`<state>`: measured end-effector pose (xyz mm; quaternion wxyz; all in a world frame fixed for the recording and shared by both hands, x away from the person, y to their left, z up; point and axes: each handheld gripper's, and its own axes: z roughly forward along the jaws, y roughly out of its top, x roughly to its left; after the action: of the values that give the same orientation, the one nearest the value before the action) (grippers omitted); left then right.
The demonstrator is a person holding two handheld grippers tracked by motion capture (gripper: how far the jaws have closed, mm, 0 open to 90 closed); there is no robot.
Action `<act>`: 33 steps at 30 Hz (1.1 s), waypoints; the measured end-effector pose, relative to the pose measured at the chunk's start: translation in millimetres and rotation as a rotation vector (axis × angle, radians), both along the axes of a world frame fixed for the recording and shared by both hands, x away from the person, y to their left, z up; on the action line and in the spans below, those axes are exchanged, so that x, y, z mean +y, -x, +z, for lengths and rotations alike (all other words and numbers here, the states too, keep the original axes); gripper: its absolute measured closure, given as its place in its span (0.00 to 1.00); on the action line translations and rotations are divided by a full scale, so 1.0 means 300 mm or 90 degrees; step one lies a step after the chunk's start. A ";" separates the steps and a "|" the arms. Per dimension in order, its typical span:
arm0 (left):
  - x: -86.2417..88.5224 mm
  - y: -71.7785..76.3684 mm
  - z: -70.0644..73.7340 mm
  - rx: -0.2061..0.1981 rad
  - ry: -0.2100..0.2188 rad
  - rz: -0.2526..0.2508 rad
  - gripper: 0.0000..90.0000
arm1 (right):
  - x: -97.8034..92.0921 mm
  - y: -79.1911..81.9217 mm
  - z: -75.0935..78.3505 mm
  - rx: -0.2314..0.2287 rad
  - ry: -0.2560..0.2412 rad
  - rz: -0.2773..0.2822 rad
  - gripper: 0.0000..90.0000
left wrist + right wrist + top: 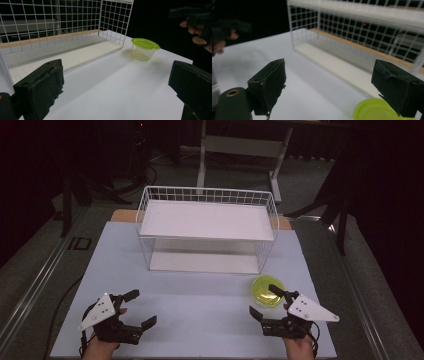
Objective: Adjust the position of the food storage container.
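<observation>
High view is showing the right gripper [266, 301] sitting at the near right of the white table [200, 290], jaws spread wide and holding nothing; its farther jaw is overlapping the near edge of the green-lidded container [268, 291], the nearer jaw lying just short of it. Right gripper view is showing that lid [374, 110] sitting low between the two jaws, close against the right-hand one, not gripped. Beyond the jaws the white wire rack [367, 32] is standing with its lower shelf facing them, open tabletop lying between. Left gripper [137, 308] is resting at the near left, jaws also spread wide and empty, well apart from the container. Left gripper view is showing the container [145, 48] standing upright ahead of the jaws toward the right-hand one, lid on, just beside the rack's corner [113, 22]; nothing is lying between the jaws and the container. Fingers [196, 32] of the other hand are showing beyond the right-hand jaw, above the container.
</observation>
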<state>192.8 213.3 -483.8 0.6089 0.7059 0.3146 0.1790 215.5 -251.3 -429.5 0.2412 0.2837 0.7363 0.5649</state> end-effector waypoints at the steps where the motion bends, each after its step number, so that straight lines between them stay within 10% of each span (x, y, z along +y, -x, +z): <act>1: -0.002 0.000 0.000 -0.001 0.000 -0.002 0.01 | -0.004 -0.009 0.011 -0.004 0.003 -0.008 0.13; 14: -0.017 0.000 -0.001 0.002 -0.003 -0.016 0.01 | -0.107 -0.134 0.046 -0.003 0.009 -0.085 0.14; 21: -0.012 -0.002 -0.001 0.003 0.001 -0.016 0.01 | -0.181 -0.180 0.012 0.026 0.067 -0.177 0.48; 33: -0.018 -0.005 -0.004 0.004 -0.002 -0.023 0.01 | -0.283 -0.214 -0.101 0.108 0.121 -0.225 0.99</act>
<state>194.4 207.8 -484.9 0.6097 0.7129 0.3040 0.1662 279.6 -336.1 -459.9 0.2994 0.4311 0.7427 0.4158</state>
